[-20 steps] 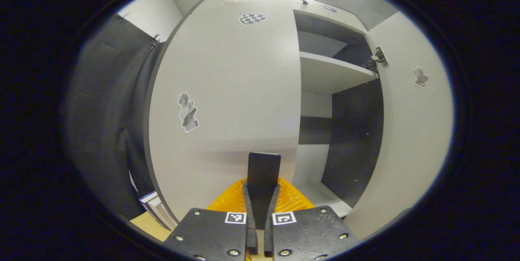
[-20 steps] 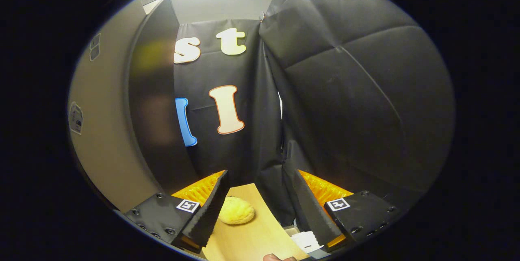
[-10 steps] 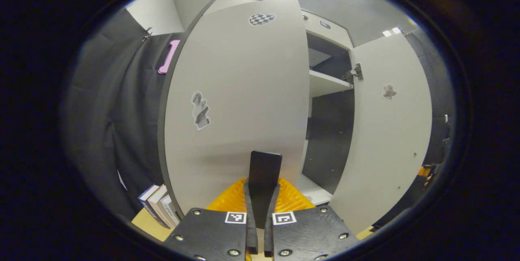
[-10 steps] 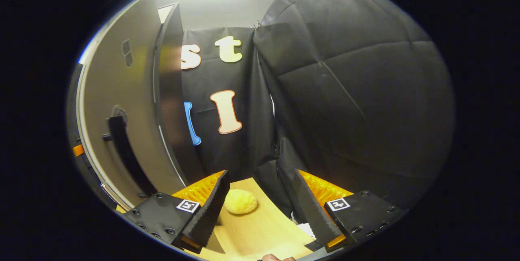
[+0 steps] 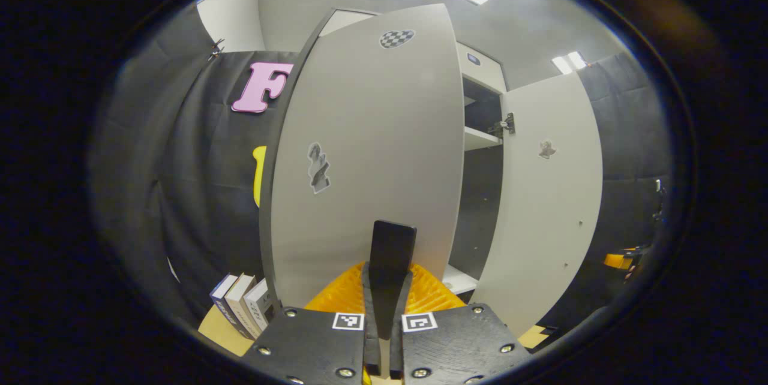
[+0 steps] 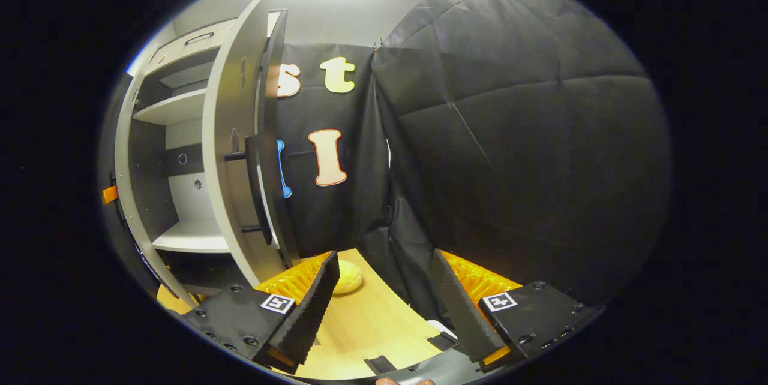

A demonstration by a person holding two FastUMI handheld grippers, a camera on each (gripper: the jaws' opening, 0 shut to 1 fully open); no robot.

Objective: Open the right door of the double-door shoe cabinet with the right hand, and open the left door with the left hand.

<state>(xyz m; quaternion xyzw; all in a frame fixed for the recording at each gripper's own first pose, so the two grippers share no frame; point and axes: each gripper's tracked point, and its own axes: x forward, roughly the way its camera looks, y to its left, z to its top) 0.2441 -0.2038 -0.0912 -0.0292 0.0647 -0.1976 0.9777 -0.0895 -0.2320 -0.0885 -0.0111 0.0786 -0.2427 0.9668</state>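
The left gripper (image 5: 387, 313) has its fingers closed on the left door's handle (image 5: 391, 253), mostly hidden behind the door (image 5: 366, 151). The right gripper (image 6: 381, 307) is wide open, holding nothing; the right door (image 6: 231, 151) stands open beside it.

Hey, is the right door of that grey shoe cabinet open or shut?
Open. The grey right door stands swung out, baring white shelves inside the shoe cabinet.

Grey doors (image 5: 372, 133), checkered sticker (image 5: 396, 38), wood-tone table (image 6: 360, 325).
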